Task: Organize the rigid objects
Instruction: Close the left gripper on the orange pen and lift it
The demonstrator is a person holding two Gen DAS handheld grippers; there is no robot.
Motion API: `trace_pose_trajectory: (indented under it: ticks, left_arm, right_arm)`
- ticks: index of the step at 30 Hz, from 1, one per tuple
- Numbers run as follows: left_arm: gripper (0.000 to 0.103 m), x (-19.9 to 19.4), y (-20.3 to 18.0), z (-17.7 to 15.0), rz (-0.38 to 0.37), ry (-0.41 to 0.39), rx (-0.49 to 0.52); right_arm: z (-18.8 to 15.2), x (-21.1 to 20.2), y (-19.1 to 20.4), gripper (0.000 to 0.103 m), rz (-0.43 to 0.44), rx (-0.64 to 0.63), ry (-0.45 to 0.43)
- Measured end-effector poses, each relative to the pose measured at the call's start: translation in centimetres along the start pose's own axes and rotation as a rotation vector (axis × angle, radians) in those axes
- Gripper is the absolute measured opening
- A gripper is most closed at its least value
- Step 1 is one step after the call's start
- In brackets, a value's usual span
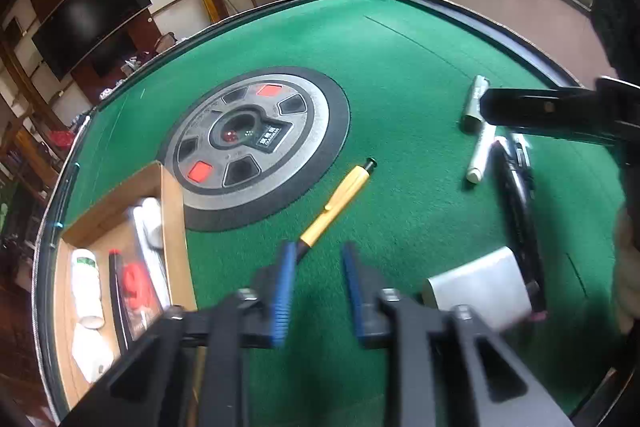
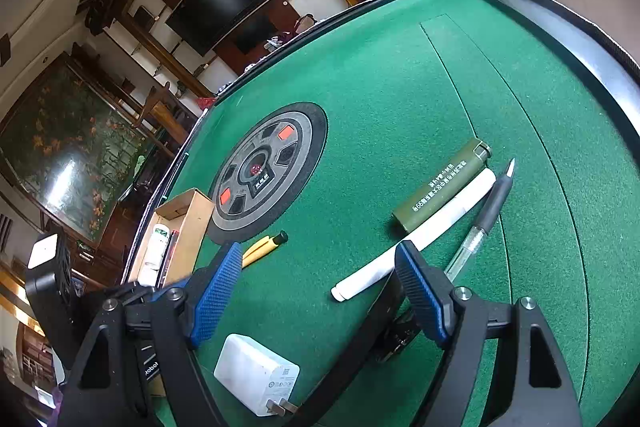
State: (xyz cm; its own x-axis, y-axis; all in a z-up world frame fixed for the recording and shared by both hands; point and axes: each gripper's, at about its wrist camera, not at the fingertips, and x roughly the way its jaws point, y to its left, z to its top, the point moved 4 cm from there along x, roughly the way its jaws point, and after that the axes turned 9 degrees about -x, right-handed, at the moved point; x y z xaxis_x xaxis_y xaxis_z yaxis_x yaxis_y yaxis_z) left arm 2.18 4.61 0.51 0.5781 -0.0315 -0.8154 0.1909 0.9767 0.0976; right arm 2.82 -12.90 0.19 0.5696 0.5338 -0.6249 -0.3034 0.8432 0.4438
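A yellow pen (image 1: 338, 203) lies on the green felt table (image 1: 400, 67); its near end sits just beyond my open, empty left gripper (image 1: 318, 287). It also shows in the right wrist view (image 2: 264, 246). My right gripper (image 2: 320, 291) is open and empty above a white charger (image 2: 256, 373). A white marker (image 2: 416, 233), an olive lighter (image 2: 440, 187) and a clear gel pen (image 2: 482, 217) lie side by side beyond its right finger. A cardboard box (image 1: 174, 211) at the left holds several items.
A round grey dial panel (image 1: 256, 139) is set in the table's middle. The charger (image 1: 480, 283) and a black object (image 1: 516, 195) lie at the right in the left wrist view. The table's raised rim (image 2: 580, 39) curves along the far side.
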Motion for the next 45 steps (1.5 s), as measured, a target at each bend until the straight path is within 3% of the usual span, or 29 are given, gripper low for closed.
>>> trace_pose_trajectory:
  ticks: [1, 4, 6, 10, 12, 15, 20, 23, 24, 25, 27, 30, 31, 35, 37, 38, 41, 45]
  left_arm:
    - [0.045, 0.5, -0.3, 0.2, 0.006, 0.001, 0.021]
    - [0.044, 3.0, -0.8, 0.8, 0.037, 0.04, 0.064]
    - [0.043, 3.6, -0.5, 1.4, 0.001, 0.042, 0.039]
    - [0.013, 3.0, -0.7, 1.0, 0.005, 0.051, 0.035]
    - [0.006, 2.4, -0.5, 0.5, -0.029, 0.064, 0.02]
    - [0.006, 1.9, -0.2, -1.3, -0.042, 0.107, 0.003]
    - [0.006, -0.3, -0.2, -2.4, -0.069, 0.057, -0.021]
    - [0.012, -0.5, -0.3, -1.4, -0.03, 0.019, 0.024]
    - [0.02, -0.1, -0.3, -0.9, -0.023, 0.017, 0.041]
    - [0.035, 0.4, -0.5, -0.6, -0.027, 0.024, 0.07]
    - [0.049, 2.1, -0.8, -0.4, -0.002, 0.056, 0.128]
    - [0.052, 2.9, -0.6, 0.4, -0.034, 0.047, 0.14]
    - [0.038, 3.0, -0.5, 0.5, -0.057, 0.073, 0.12]
    - [0.021, 2.6, -0.6, -0.5, -0.043, 0.058, 0.132]
    - [0.002, 2.1, -0.6, -1.4, -0.089, 0.091, 0.099]
    - [0.002, 2.0, -0.5, -1.9, -0.104, 0.119, 0.089]
    - [0.002, 1.2, -1.1, -3.6, -0.065, 0.097, 0.123]
    - [0.002, -0.6, -1.8, -4.5, -0.108, 0.07, 0.124]
  right_arm:
    - [-0.1, 0.0, 0.0, 0.078, -0.003, -0.003, 0.0]
    - [0.0, 0.0, 0.0, 0.078, -0.009, -0.004, -0.002]
    - [0.0, 0.1, 0.0, 0.078, -0.009, -0.003, 0.001]
    - [-0.1, 0.5, 0.0, 0.078, 0.003, 0.001, 0.016]
    - [-0.1, 0.5, 0.1, 0.078, 0.008, -0.003, 0.02]
    - [-0.2, 0.5, 0.3, 0.078, 0.007, -0.008, 0.018]
    - [-0.4, 0.8, 0.4, 0.078, -0.002, -0.011, 0.029]
    - [-0.4, 0.9, 0.4, 0.078, -0.008, -0.013, 0.032]
    - [-0.4, 0.9, 0.3, 0.078, -0.011, -0.014, 0.032]
    - [-0.5, 0.9, 0.3, 0.078, -0.016, -0.015, 0.031]
    - [-0.5, 0.9, 0.2, 0.078, -0.02, -0.013, 0.031]
    - [-0.5, 1.0, 0.1, 0.078, -0.022, -0.009, 0.032]
    - [-0.5, 1.0, 0.2, 0.078, -0.022, -0.009, 0.033]
    - [-0.5, 1.1, 0.3, 0.078, -0.014, -0.009, 0.041]
    - [-0.6, 1.1, 0.3, 0.078, -0.01, -0.008, 0.043]
    - [-0.6, 1.1, 0.3, 0.078, -0.011, -0.007, 0.043]
    - [-0.6, 1.1, 0.3, 0.078, -0.01, -0.007, 0.044]
    - [-0.7, 1.2, 0.4, 0.078, -0.015, -0.011, 0.044]
